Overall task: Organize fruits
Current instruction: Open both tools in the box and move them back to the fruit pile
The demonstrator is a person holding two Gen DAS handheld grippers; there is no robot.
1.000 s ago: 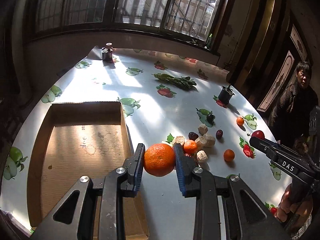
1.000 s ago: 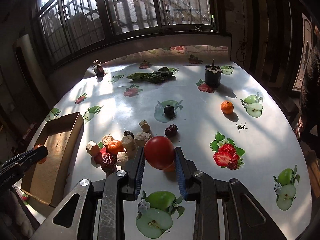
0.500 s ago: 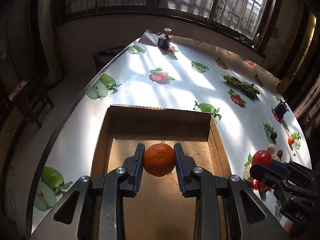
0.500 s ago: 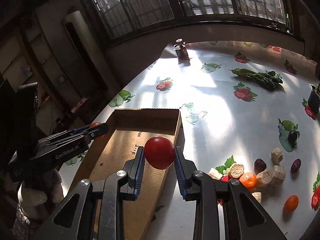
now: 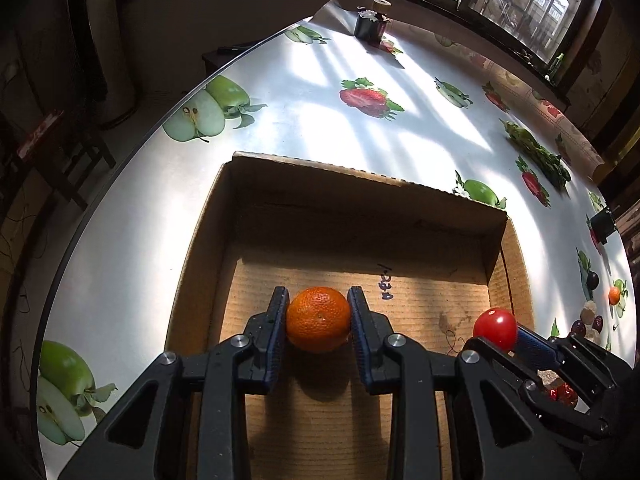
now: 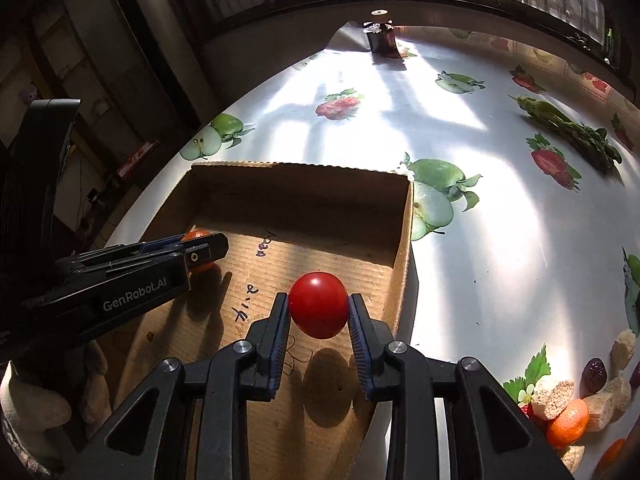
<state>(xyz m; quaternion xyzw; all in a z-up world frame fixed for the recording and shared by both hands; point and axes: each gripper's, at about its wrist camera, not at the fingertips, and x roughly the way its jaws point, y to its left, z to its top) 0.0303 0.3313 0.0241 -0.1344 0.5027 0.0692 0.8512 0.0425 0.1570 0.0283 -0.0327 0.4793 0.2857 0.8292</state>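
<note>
My left gripper point(image 5: 318, 320) is shut on an orange mandarin point(image 5: 318, 318) and holds it low over the floor of an open cardboard box point(image 5: 360, 184). My right gripper point(image 6: 319, 312) is shut on a red tomato point(image 6: 319, 310) and holds it just above the box floor near the box's right wall point(image 6: 404, 240). In the left wrist view the tomato point(image 5: 495, 327) and the right gripper point(image 5: 516, 340) are to the right of the mandarin. In the right wrist view the left gripper point(image 6: 200, 250) and its mandarin point(image 6: 196, 236) are at the left.
The box lies on a round table point(image 5: 320, 128) with a fruit-print cloth, near its left edge. A pile of mandarins, dark fruits and pale chunks point(image 6: 580, 404) lies right of the box. Green vegetables point(image 6: 572, 128) and a small dark pot point(image 6: 382, 36) stand farther back.
Both grippers have moved from over the table to the box and dropped lower into it, each still holding its fruit. The right gripper is now inside the box next to the left one.
</note>
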